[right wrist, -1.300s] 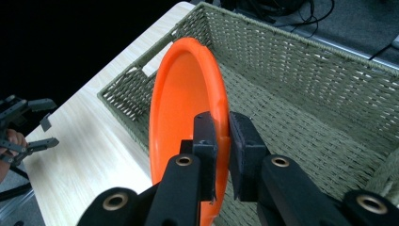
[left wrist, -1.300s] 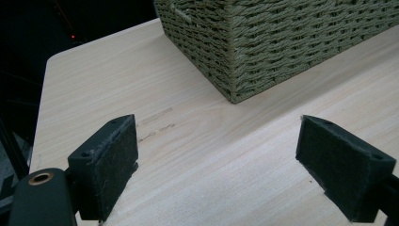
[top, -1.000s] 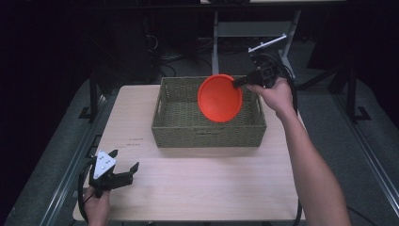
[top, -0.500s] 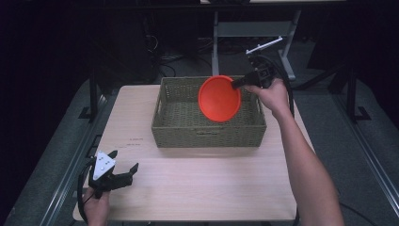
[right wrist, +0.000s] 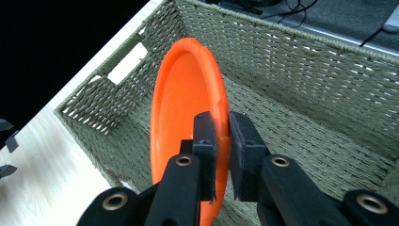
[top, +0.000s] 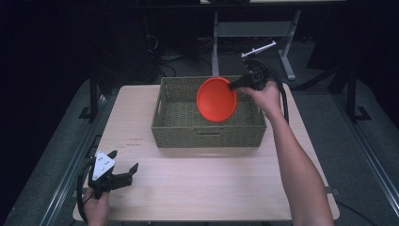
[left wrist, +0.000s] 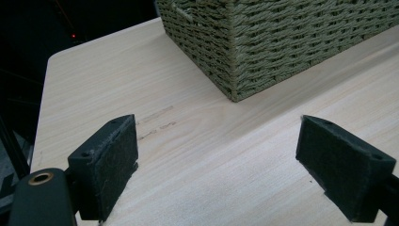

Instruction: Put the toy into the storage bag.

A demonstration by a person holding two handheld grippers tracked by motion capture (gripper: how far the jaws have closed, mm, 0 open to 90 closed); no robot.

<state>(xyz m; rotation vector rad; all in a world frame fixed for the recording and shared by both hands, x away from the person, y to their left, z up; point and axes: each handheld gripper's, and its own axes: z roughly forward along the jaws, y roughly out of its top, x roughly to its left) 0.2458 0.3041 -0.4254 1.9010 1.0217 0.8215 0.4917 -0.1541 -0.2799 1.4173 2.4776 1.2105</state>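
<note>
The table (top: pixel 211 179) I work at is pale wood with rounded corners. Some small dark marks (top: pixel 136 141) sit on its left half, toward the middle. Beyond the far edge I see a grey metal stand (top: pixel 221 33) on the floor, with dark cables (top: pixel 164 59) lying to its left.

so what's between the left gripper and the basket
Bare table, nothing else. In the high view and the left gripper view the open left gripper faces the basket across plain wood with a few faint marks.
</note>
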